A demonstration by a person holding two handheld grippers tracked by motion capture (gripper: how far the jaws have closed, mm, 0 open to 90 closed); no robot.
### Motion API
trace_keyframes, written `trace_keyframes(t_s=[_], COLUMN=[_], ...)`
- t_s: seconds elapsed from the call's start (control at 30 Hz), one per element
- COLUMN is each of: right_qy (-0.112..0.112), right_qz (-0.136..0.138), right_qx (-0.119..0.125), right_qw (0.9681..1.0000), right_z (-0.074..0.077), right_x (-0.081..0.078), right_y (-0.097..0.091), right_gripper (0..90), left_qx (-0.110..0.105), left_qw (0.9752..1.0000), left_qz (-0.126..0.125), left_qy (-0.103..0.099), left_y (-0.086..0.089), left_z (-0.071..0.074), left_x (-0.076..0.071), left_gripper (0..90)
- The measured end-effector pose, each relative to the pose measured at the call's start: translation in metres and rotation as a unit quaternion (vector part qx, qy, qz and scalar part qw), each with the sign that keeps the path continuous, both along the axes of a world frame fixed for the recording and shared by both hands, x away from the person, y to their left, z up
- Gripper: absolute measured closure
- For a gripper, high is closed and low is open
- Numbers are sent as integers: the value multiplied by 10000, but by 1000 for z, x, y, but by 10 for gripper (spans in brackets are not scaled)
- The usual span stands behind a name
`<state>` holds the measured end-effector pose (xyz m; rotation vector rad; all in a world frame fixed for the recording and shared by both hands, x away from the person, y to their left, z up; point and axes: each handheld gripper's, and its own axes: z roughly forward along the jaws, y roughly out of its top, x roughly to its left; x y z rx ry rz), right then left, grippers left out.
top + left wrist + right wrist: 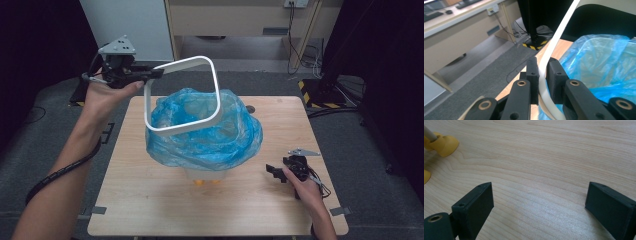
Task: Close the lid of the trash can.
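Nearest the person, the right gripper [278,172] is being rested low on the bench [150,205], to the right of the blue bag [210,135] and well apart from it. In the right gripper view its jaws are being held released and wide apart over bare wood, with nothing between them. At the upper left of that view, yellow feet [445,145] and a pale leg are being cut off by the edge, so little of them can be made out.

In the middle of the bench, the blue bag is being draped over a pale bin [205,175]. Most of the bin is being hidden by the plastic; a strip of its base and two yellow spots are being shown below the bag's hem.

Above the bag, the white ring frame [218,95] is being held tilted in the air, its lower edge just over the bag's mouth; whether it is touching the plastic cannot be told.

Farthest, to the bag's upper left, the left gripper [156,73] is being kept clenched on the frame's rim, as seen in the left gripper view, where the rim's far end is being cut off.
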<state>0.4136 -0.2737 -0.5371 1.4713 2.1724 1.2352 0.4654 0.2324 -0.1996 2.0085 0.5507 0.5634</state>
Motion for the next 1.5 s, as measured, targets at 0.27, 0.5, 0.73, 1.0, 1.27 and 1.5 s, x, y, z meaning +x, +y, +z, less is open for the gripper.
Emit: trace_keyframes(t_s=[0.27, 0.5, 0.73, 1.0, 1.27, 1.5], right_qy=[8, 12, 12, 2, 2, -11], right_qz=[-1, -6, -3, -3, 0, -4], right_qx=[15, 23, 27, 8, 2, -23], right_qw=[10000, 10000, 10000, 10000, 10000, 10000], right_z=[0, 0, 0, 0, 0, 0], right_x=[0, 0, 0, 0, 0, 0], right_y=[0, 0, 0, 0, 0, 0], right_gripper=[78, 78, 78, 78, 78, 78], left_qx=[249, 371, 643, 821, 1028, 1058], left_qw=[9991, 9982, 9958, 9936, 9905, 9893], left_qz=[-254, -350, -392, -407, -372, -341], left_qy=[219, 327, 515, 661, 830, 948], left_y=[-26, -37, -50, -56, -63, -63], left_z=[2, 1, -12, -18, -20, -24], left_x=[5, 6, 11, 12, 15, 20], left_gripper=[804, 804, 804, 804, 804, 802])
